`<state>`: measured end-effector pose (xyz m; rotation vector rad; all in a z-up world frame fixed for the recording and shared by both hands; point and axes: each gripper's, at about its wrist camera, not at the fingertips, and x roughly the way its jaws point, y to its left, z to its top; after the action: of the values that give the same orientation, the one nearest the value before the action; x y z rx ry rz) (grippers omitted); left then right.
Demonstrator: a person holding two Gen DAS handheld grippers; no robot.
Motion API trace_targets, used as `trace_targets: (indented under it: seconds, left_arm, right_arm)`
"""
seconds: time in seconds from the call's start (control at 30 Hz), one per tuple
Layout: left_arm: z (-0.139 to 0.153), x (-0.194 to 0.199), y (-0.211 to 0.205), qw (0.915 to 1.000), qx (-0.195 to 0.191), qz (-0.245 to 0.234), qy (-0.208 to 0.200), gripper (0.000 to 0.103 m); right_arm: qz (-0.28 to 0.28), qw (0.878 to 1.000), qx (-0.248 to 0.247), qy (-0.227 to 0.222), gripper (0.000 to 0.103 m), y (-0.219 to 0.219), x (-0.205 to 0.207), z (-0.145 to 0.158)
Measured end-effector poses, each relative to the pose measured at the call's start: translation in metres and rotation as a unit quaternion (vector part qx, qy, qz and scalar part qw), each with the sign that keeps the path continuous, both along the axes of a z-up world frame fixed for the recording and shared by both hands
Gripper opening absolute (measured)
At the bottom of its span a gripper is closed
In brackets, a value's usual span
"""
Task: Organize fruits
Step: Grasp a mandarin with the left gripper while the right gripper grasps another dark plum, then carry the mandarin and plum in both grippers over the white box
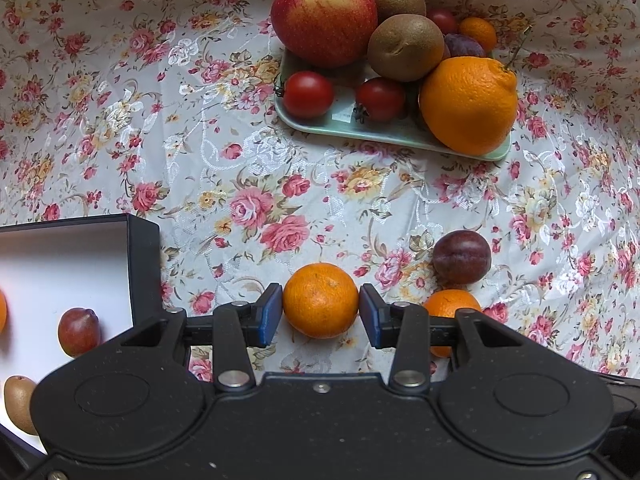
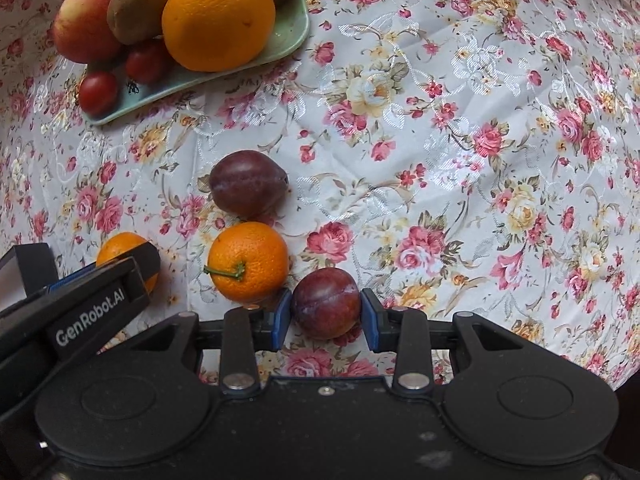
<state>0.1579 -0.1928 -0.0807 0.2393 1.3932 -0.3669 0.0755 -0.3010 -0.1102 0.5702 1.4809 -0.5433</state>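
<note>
Down on the floral tablecloth [image 1: 256, 184], the left gripper [image 1: 320, 312] has its blue pads [image 1: 269, 314] set on either side of a small mandarin [image 1: 320, 300], both pads touching the peel, so it grips that fruit where it sits on the cloth. Just to its right lies another mandarin [image 1: 450, 306], partly hidden behind the gripper finger, and beyond that a dark plum [image 1: 462, 256]. At the left edge stands a black box [image 1: 142, 264] with a white inside, holding a reddish plum [image 1: 78, 332], a kiwi [image 1: 18, 402] and a sliver of something orange. Farther back, a pale green tray [image 1: 384, 130] carries a big apple [image 1: 324, 18], two kiwis, two cherry tomatoes, a large orange [image 1: 468, 104] and a few smaller fruits behind. From the right wrist view, the right gripper [image 2: 326, 314] brackets a second plum [image 2: 326, 304] between its pads, narrowed around it and touching or very nearly so. A stemmed mandarin [image 2: 248, 260] sits just left of that plum, with the other dark plum beyond it, and the left gripper shows at the left edge.
</note>
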Motion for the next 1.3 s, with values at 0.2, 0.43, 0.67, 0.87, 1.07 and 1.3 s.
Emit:
trace_targets:
  seconds: [0.2, 0.43, 0.67, 0.87, 1.07, 1.3]
  left_arm:
    - [0.004, -0.002, 0.001, 0.9999, 0.008, 0.002, -0.008, 0.049]
    - [0.016, -0.008, 0.011, 0.9998, 0.003, 0.006, -0.018, 0.049]
    - [0.028, -0.024, 0.026, 0.9995, 0.000, 0.007, -0.031, 0.049]
    - [0.037, -0.042, 0.041, 0.9991, -0.005, 0.007, -0.041, 0.049]
    - [0.044, -0.061, 0.054, 0.9988, -0.010, 0.009, -0.046, 0.049]
    - [0.053, -0.079, 0.067, 0.9984, -0.021, 0.013, -0.050, 0.049]
  right_arm:
    - [-0.014, 1.000, 0.000, -0.008, 0.037, -0.006, -0.005, 0.012]
    - [-0.039, 0.998, -0.006, -0.038, 0.037, -0.017, -0.017, 0.037]
    - [-0.054, 0.997, -0.010, -0.054, 0.037, -0.014, -0.042, 0.053]
    - [-0.049, 0.997, -0.019, -0.061, 0.037, 0.003, -0.061, 0.059]
    - [-0.042, 0.997, -0.023, -0.062, 0.037, 0.017, -0.076, 0.063]
    - [-0.037, 0.997, -0.029, -0.066, 0.037, 0.034, -0.090, 0.068]
